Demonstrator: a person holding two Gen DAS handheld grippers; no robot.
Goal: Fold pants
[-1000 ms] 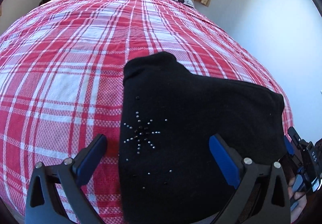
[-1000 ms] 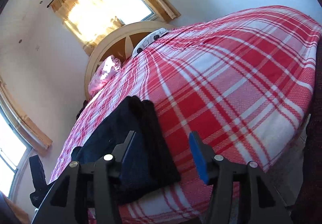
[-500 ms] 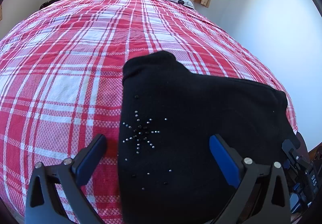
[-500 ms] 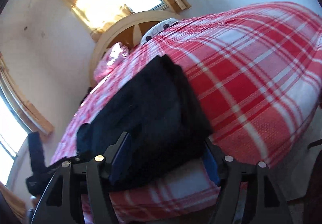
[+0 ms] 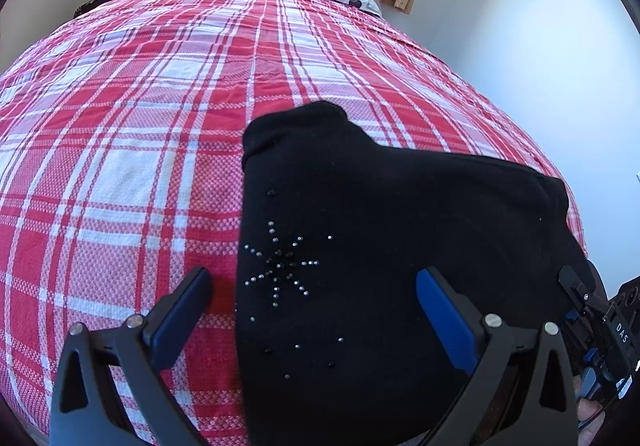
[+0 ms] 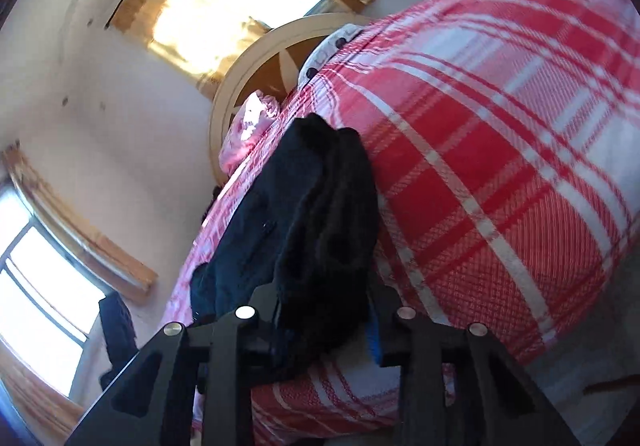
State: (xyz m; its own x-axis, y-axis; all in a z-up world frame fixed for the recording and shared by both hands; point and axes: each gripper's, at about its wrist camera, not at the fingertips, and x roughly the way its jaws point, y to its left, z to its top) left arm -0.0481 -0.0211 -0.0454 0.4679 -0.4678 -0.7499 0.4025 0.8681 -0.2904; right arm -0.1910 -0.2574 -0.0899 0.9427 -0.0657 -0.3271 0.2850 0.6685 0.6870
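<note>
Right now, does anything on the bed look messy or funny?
Only a little. The black pants lie folded at the bed's near corner, one lumpy corner poking toward the pillows. The right gripper pinches their bunched edge; the left gripper is open above them.

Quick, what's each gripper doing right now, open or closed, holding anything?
Left gripper: open, holding nothing, straddling the left edge of the black pants.
Right gripper: shut on the pants' right edge.
</note>
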